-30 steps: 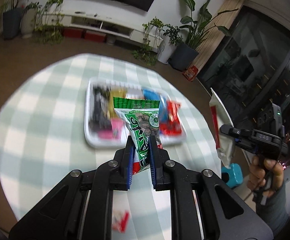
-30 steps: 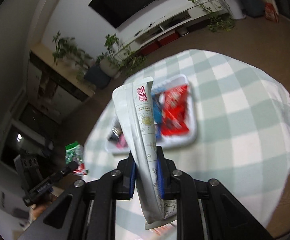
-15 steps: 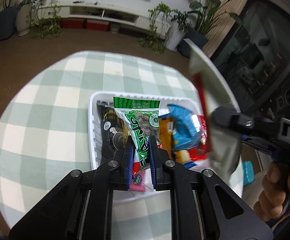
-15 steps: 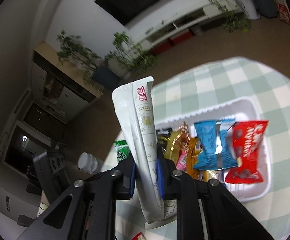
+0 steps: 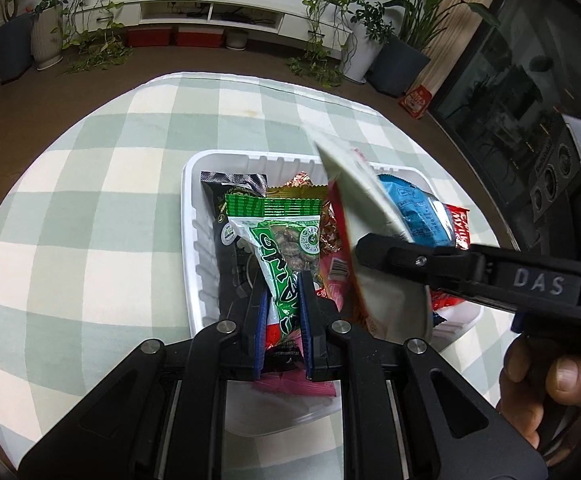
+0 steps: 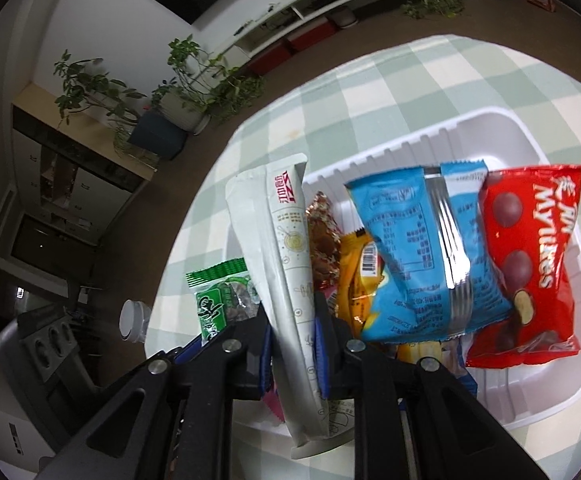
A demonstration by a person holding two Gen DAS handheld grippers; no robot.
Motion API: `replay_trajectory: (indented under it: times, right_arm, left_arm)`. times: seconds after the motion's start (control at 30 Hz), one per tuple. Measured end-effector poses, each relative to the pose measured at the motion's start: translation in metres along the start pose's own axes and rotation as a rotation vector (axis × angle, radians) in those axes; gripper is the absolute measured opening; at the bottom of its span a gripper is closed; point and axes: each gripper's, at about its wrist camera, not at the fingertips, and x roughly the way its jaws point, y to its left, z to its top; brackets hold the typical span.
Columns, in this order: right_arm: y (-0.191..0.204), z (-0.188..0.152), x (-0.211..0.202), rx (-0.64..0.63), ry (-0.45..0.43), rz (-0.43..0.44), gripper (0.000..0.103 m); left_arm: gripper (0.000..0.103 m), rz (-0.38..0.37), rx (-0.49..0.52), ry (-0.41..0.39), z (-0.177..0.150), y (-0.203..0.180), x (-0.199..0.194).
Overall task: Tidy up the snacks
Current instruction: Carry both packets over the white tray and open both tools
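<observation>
You are working over a round tabletop [image 5: 90, 216] that is wearing a green-and-white checked cloth, and a white plastic tray [image 5: 189, 240] is sitting on it, crowded with snack packets. In that tray, seen from your right wrist, a red chocolate-ball bag [image 6: 530, 264] is lying at the right side, a blue packet [image 6: 422, 248] is resting just beside it and overlapping its edge, and an orange packet [image 6: 358, 276] is tucked under the blue one. From your left wrist, a black packet [image 5: 230, 256] is lying along the tray's left wall. Your right gripper [image 6: 292, 344] is holding a long white pouch [image 6: 278, 240] with red lettering, its jaws clamped on the pouch's lower half, and the pouch is standing tilted over the tray's left part. Your left gripper [image 5: 282, 320] is holding a green nut packet [image 5: 282, 248] upright above the tray, its jaws pressed together on the packet's lower end. The two held packets are hanging near each other over the tray, and your right hand [image 5: 550, 384] is showing at the picture's edge.
</observation>
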Motion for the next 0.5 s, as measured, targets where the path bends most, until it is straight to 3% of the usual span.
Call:
replay_trajectory:
  times: [0.5]
  right_arm:
    - [-0.0036, -0.0058, 0.0044, -0.007, 0.006, -0.005, 0.026]
  left_arm:
    - [0.015, 0.025, 0.017, 0.006, -0.0001, -0.0051, -0.0015]
